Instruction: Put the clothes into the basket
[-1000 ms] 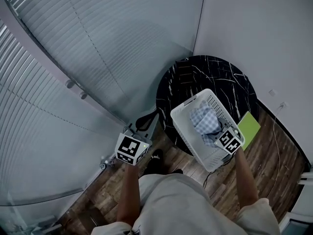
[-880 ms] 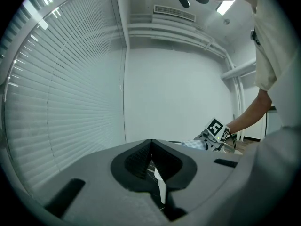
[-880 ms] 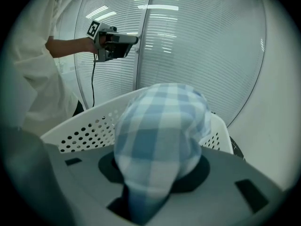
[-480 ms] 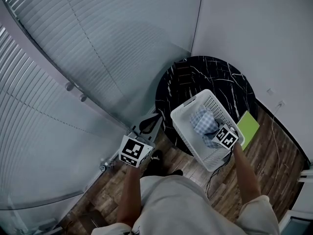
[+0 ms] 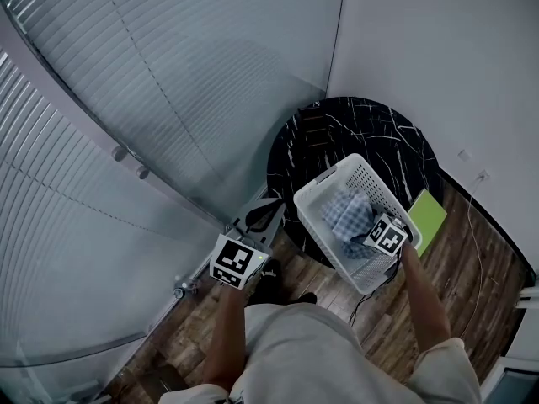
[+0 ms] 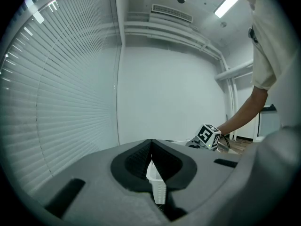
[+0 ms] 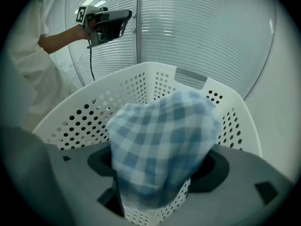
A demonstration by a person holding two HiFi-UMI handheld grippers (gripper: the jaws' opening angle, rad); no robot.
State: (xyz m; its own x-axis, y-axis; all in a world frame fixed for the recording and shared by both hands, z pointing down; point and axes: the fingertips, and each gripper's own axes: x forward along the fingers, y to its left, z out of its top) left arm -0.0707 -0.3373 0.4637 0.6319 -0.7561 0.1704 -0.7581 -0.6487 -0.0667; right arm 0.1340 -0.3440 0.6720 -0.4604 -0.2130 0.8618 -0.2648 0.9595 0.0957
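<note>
Opening tool: right tool [image 5: 369,234]; its jaws have just been parted, cloth [image 7: 160,140] loose between them.
Cloth: laid inside basket [image 7: 141,76] on surface [image 5: 354,124].
Idle side: left tool [image 6: 153,173], jaws together, empty.
Remaining: withdrawal judged enough; no other clothes seen.

Cool dim light, dark fisheye corners

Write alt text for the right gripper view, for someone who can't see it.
A blue checked cloth bulges between the right tongs, whose jaws have just been opening, inside a white perforated basket. Behind, the left tongs are held up before window blinds.
</note>
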